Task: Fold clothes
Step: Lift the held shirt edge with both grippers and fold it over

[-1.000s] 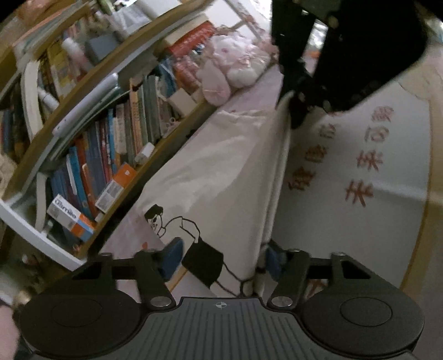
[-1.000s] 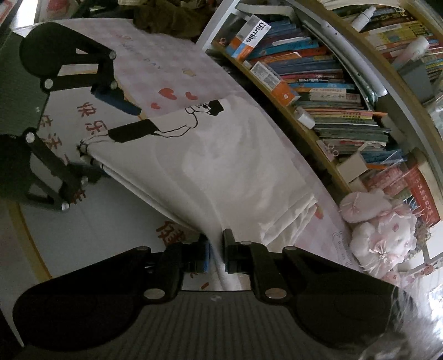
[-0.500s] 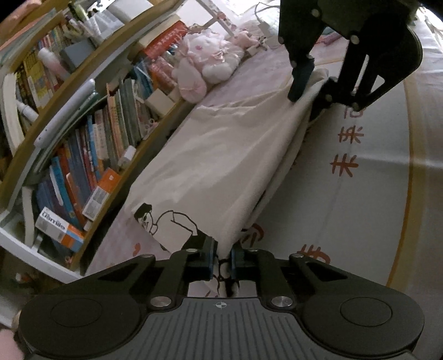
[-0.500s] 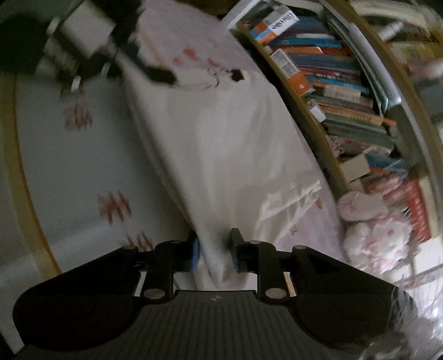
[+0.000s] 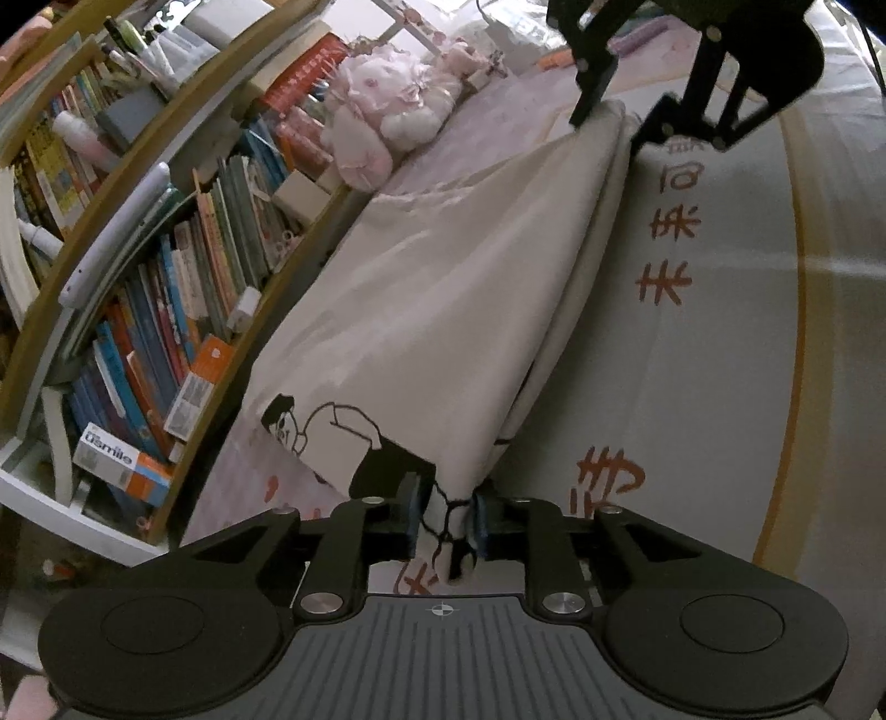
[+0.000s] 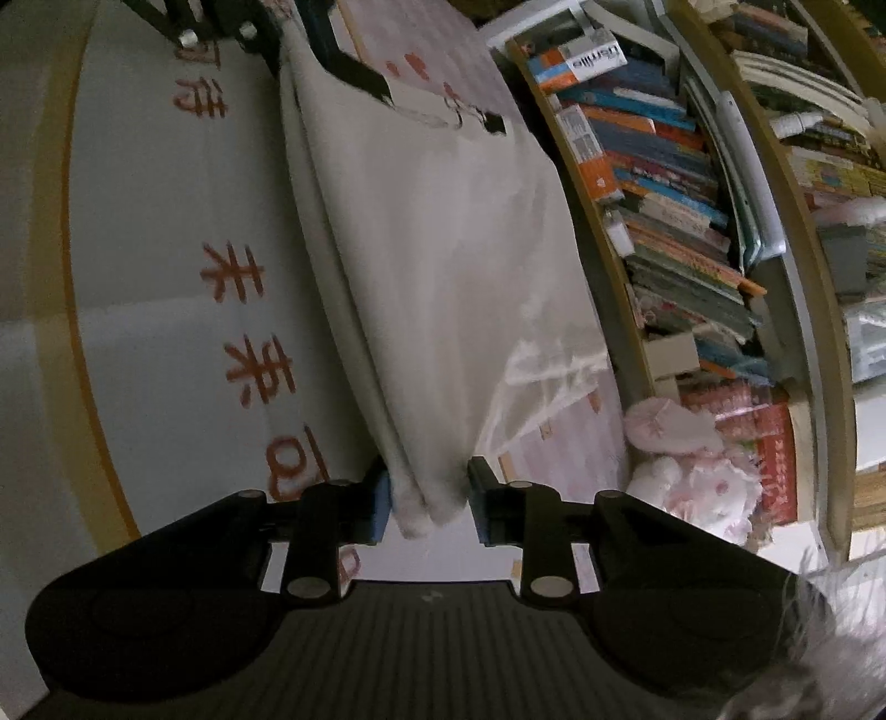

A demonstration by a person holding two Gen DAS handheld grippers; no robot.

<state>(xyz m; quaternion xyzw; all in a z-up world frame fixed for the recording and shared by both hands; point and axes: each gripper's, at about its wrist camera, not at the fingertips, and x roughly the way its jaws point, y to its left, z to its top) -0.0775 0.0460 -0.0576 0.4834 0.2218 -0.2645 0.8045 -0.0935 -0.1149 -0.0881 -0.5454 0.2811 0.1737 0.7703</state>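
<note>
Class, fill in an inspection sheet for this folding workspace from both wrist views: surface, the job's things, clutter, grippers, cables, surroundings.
Surface: pale bedspread with red characters and a yellow border band.
Job's things: white garment with a black cartoon print, folded lengthwise, stretched between the two grippers.
Clutter: pink plush toy at the far end of the bed.
Grippers: left gripper has garment cloth between its fingers; right gripper likewise, at the other end. Neither set of jaws is fully closed.
Cables: one thin dark cable near the top edge of the left view.
Surroundings: bookshelf packed with books beside the bed.
</note>
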